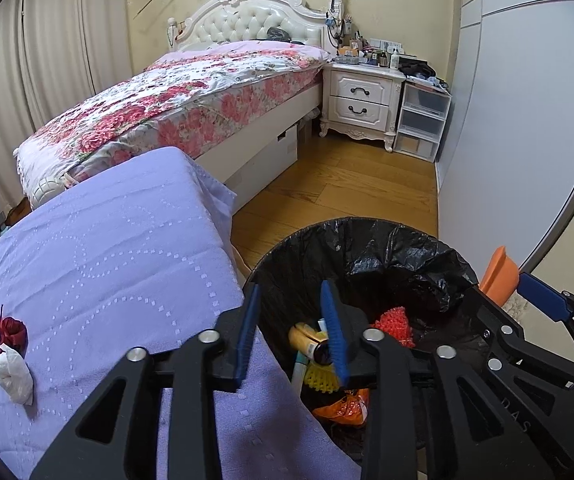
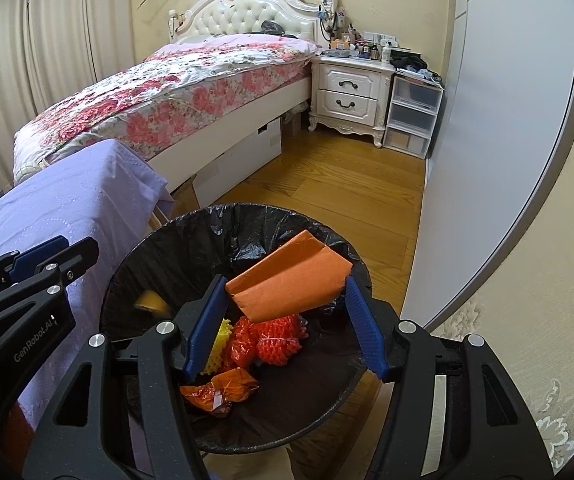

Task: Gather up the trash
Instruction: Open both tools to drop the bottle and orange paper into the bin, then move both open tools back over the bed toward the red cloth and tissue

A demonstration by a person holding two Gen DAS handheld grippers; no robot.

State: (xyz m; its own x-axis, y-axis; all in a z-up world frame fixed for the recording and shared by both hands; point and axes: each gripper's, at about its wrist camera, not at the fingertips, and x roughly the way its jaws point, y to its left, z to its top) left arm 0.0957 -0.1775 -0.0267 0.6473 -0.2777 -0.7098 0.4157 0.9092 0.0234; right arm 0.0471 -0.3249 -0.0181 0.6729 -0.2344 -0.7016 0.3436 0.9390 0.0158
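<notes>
**Bin** (image 2: 243,216): black-lined, on the wood floor just beside the lilac-covered counter (image 1: 99,248), placed to take trash swept off it. Contents: yellow tube (image 1: 307,340), red net (image 2: 279,340), yellow mesh (image 2: 219,344), orange wrapper (image 2: 227,392).

**Right tongs** (image 2: 285,322): clamped on a folded orange paper packet (image 2: 291,284), its two sides pressed by the blue pads. Held directly over the bin mouth, apparently so that release drops it inside. Packet not yet in the bin.

**Left tongs** (image 1: 291,332): parted, nothing between the pads; poised at the bin's near rim, one pad over the counter edge, the other over the yellow tube.

**Remaining trash**: white crumpled wad (image 1: 13,374) touching a dark red scrap (image 1: 11,330), on the counter, well apart from the bin. Judged the next items to collect.
</notes>
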